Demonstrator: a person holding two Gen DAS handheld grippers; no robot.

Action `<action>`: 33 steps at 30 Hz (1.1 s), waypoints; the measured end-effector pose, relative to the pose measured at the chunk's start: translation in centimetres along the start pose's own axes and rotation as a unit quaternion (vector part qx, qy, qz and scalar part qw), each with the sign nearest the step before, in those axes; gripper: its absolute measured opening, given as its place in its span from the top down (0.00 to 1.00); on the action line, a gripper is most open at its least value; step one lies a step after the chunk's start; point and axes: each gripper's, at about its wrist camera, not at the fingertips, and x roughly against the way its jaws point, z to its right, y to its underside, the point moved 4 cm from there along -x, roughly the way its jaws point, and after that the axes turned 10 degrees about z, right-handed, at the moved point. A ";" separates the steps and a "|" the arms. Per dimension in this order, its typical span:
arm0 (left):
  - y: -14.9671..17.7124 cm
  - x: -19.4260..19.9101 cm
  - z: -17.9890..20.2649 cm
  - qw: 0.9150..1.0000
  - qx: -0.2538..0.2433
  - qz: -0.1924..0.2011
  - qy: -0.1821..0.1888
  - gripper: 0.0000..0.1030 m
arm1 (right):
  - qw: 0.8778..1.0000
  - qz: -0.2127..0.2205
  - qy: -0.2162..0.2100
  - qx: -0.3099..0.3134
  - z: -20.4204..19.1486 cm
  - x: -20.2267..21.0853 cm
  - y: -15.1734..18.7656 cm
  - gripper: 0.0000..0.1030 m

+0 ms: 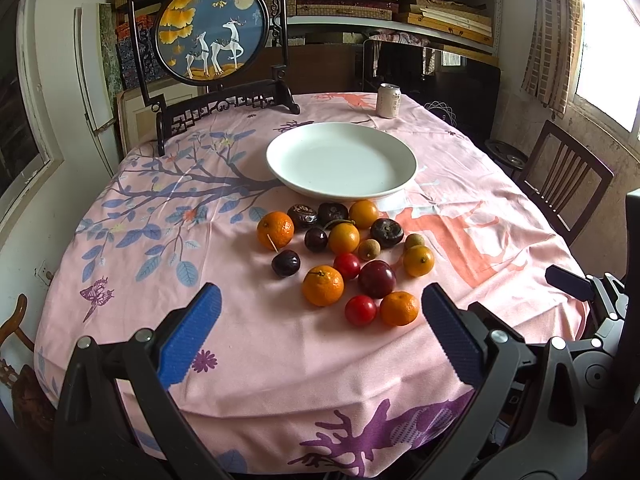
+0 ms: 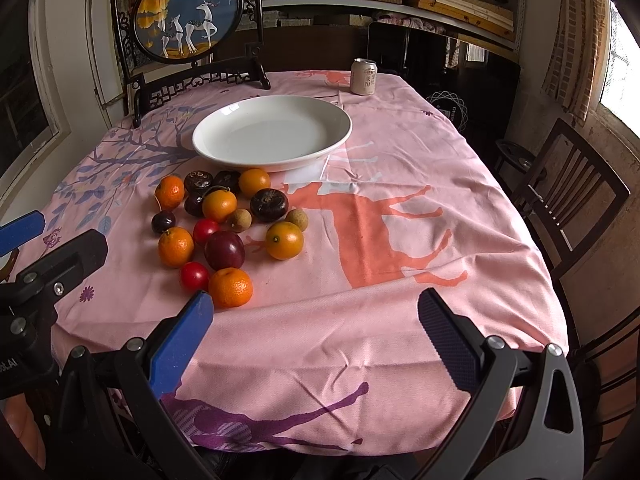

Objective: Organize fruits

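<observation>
On pink tablecloth (image 1: 248, 344), white plate (image 1: 341, 160) serves as ref. point; its bowl holds no fruit. Left of plate & beyond it: round deer screen (image 1: 212, 32) on dark stand, upright at table's far edge. Nearer the cameras than plate, touching nothing on it: fruit cluster (image 1: 344, 256), approx. 15 pcs, loose on cloth. Cluster's left end, mandarin (image 1: 275, 230) w/ stem; row closest to plate rim has dark wrinkled fruits (image 1: 333, 212) and an orange (image 1: 363, 213); mid-cluster, plum (image 1: 376, 279), two red tomatoes (image 1: 360, 310), small tan longans (image 1: 369, 249); near edge, mandarin (image 1: 399, 308). Right of plate & beyond it: drink can (image 1: 389, 100), upright. Further right, off table: wooden chair (image 1: 560, 184).

Left gripper (image 1: 320, 336): jaws wide apart, nothing held, hovering short of cluster. Right gripper (image 2: 316, 340): jaws wide apart, nothing held, over bare cloth, well right of cluster.
</observation>
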 end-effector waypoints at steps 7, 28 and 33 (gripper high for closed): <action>0.3 -0.1 -0.2 1.000 0.002 -0.001 0.001 0.02 | 1.000 0.000 0.000 -0.001 0.0 -0.1 0.0 0.01; 0.4 -0.1 -0.2 1.000 0.002 -0.003 0.001 0.02 | 1.000 -0.004 -0.001 0.000 -0.1 -0.2 0.0 0.01; 0.4 -0.1 -0.2 1.000 0.003 -0.003 0.002 0.02 | 1.000 -0.004 -0.001 0.000 0.0 -0.3 0.0 0.01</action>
